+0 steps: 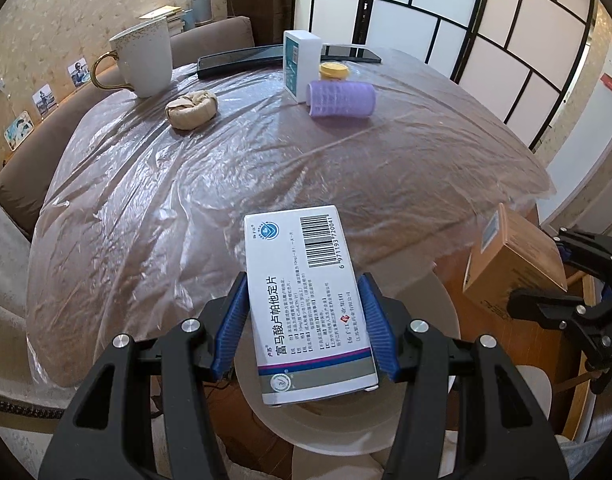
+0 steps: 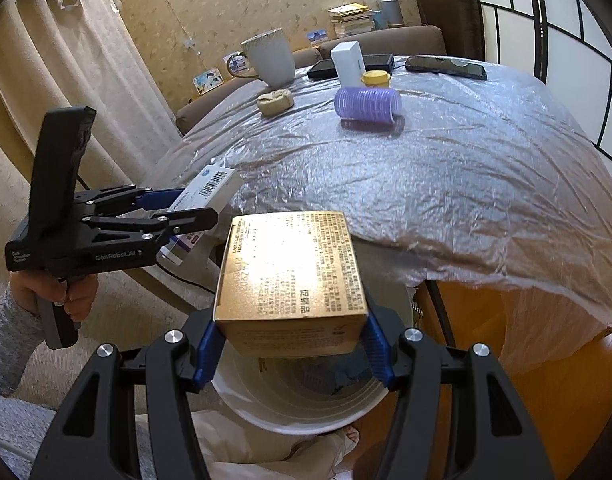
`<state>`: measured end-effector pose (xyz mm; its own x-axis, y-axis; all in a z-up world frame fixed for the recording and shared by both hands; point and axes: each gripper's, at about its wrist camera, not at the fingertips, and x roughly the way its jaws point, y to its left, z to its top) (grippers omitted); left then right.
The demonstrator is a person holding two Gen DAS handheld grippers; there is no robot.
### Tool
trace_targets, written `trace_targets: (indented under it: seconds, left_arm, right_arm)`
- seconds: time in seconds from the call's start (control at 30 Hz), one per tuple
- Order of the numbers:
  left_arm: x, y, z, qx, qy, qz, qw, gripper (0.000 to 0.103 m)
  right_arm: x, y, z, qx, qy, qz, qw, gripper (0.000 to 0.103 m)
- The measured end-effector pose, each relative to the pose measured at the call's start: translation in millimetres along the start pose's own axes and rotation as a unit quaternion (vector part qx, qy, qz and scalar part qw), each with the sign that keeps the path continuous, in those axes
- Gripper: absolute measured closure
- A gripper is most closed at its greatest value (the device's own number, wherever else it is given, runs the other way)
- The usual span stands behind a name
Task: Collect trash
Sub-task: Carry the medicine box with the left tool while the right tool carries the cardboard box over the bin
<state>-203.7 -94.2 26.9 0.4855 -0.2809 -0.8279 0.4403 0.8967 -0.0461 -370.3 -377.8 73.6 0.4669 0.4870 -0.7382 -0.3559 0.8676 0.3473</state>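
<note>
The left gripper (image 1: pixel 304 322) pinches a white medicine box (image 1: pixel 306 300) between its blue pads, above a white bucket (image 1: pixel 433 320) on the floor just beside the tabletop (image 1: pixel 226 184). The right gripper (image 2: pixel 290 344) pinches a gold box (image 2: pixel 290 272) over the same bucket (image 2: pixel 290 420). Farther on the plastic-covered tabletop lie a purple hair roller (image 1: pixel 341 99) and a crumpled beige wad (image 1: pixel 192 109). Behind them stand a small white box (image 1: pixel 300 64), a yellow cap (image 1: pixel 334 71) and a mug (image 1: pixel 144 60).
</note>
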Motion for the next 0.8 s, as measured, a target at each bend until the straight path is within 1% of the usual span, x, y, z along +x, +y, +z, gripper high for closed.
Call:
trace_targets:
  seconds: [0.53,0.8]
  left_arm:
    - [-4,-19,-29,0.011,0.014,-0.005,0.9998,0.047]
    - [-3,-24,-42,0.016,0.023,-0.003,0.9996,0.047]
  right_arm:
    - [2,1,-18,-0.011,0.021,0.003,1.0,0.045]
    - [7,4,-25,-0.018,0.03,-0.003,0.999,0.045]
